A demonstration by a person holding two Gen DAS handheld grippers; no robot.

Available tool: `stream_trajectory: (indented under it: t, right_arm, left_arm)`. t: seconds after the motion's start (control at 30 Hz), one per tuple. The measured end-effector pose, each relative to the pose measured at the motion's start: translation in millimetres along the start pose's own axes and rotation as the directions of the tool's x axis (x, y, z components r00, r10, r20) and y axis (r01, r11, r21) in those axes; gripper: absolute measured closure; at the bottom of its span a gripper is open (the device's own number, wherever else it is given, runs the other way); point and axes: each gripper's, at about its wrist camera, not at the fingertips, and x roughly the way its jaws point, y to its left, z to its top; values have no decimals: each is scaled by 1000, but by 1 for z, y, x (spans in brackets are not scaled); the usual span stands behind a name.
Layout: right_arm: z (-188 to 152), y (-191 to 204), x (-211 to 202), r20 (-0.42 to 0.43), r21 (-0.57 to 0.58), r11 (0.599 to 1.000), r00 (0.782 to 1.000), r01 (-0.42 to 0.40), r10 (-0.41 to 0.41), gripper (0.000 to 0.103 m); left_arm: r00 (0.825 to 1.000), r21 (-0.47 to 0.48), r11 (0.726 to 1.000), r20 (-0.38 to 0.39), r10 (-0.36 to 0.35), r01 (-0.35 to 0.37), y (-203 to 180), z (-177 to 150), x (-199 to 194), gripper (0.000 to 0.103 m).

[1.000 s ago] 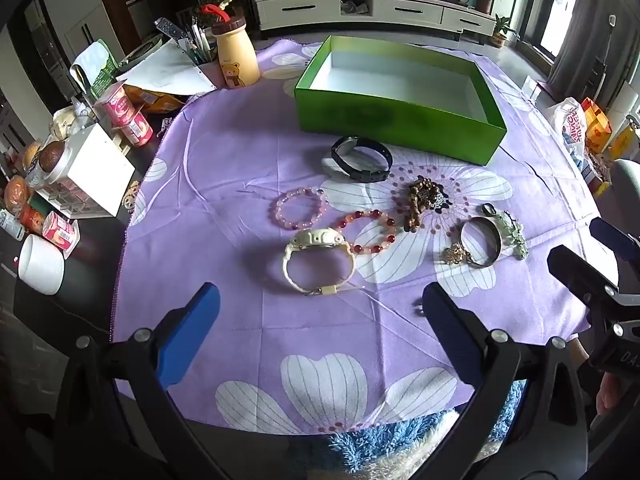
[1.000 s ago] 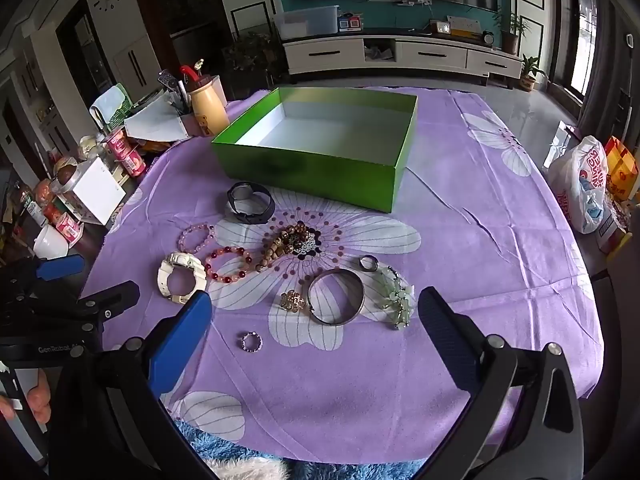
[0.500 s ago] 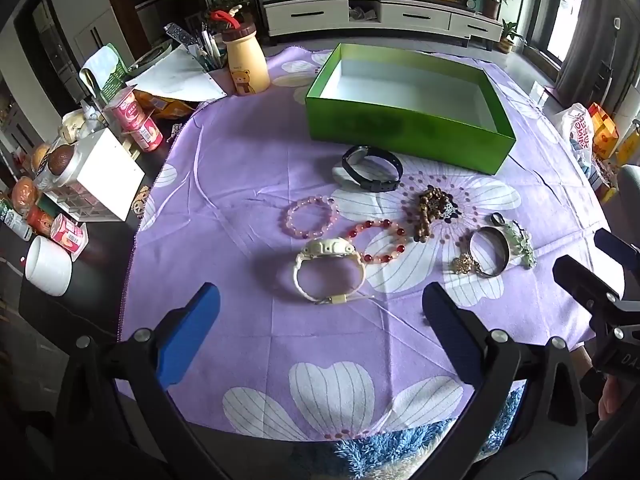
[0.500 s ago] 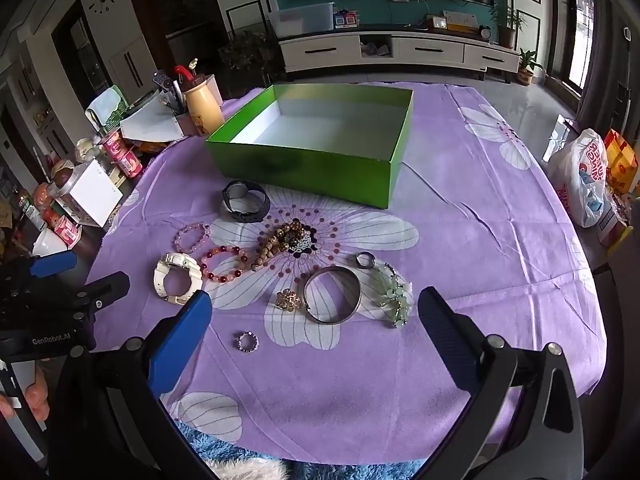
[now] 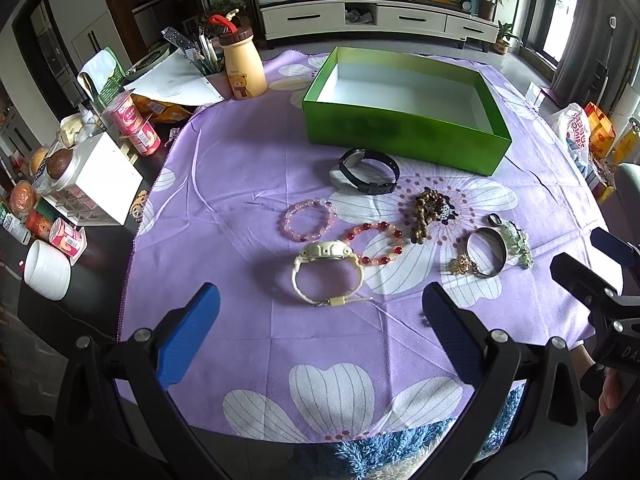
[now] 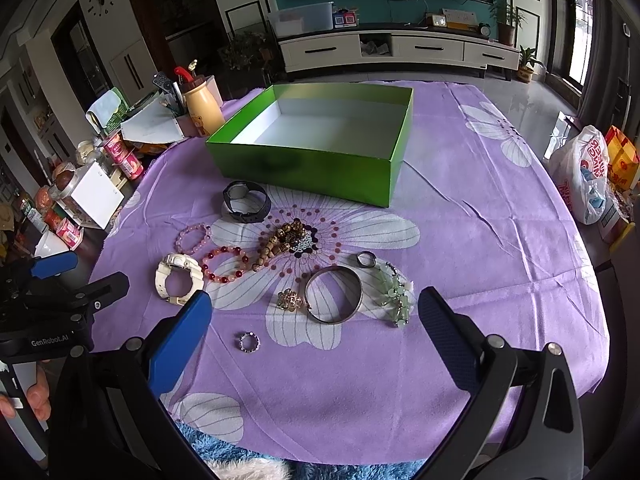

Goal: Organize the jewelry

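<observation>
Jewelry lies scattered on the purple cloth (image 5: 240, 168) before the empty green box (image 5: 404, 136); I hold both grippers spread, nothing grabbed. Next, I'd close the left gripper (image 5: 320, 312) on the white watch (image 5: 328, 272).

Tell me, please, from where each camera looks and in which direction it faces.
Left wrist: on the left hand-held gripper, open, facing over the purple cloth toward the green box; the right hand-held gripper shows at right.
Right wrist: on the right hand-held gripper, open, facing the same box; the left one and fingers show at left.
Both share the box, white watch and silver bangle.
</observation>
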Motion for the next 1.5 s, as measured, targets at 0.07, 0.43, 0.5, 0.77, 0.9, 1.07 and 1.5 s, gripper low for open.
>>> stream_trajectory:
  t: [0.07, 0.43, 0.5, 0.77, 0.9, 1.07, 1.5]
  right_arm:
    - [0, 0, -1, 2, 2, 1000, 1000, -1, 1, 1]
    - [1, -1, -1, 3, 3, 1000, 1000, 0, 0, 1]
    - [1, -1, -2, 3, 4, 1000, 1000, -1, 1, 1]
    - [2, 1, -4, -1, -6, 1000, 1000, -6, 6, 1]
    - [2, 1, -4, 1, -6, 1000, 1000, -10, 10, 1]
    - [1, 1, -4, 1, -6, 1000, 1000, -10, 10, 1]
    - [1, 0, -4, 1, -6, 1000, 1000, -11, 11, 1]
  left_arm:
    - [1000, 0, 1000, -3, -3, 3, 0, 1, 0, 2]
    - [1000, 5, 1000, 0, -4, 4, -1, 2, -1, 2]
    - [1000, 6, 1000, 3, -4, 4, -1, 2, -2, 2]
    - [1000, -2, 1000, 9, -11, 11, 1, 2, -5, 2]
    - [1000, -1, 1000, 9, -11, 11, 1, 2, -5, 2]
    - [1000, 0, 1000, 14, -14, 14, 1, 2, -7, 2]
    - [1000, 3, 1000, 12, -20, 20, -3, 0, -6, 2]
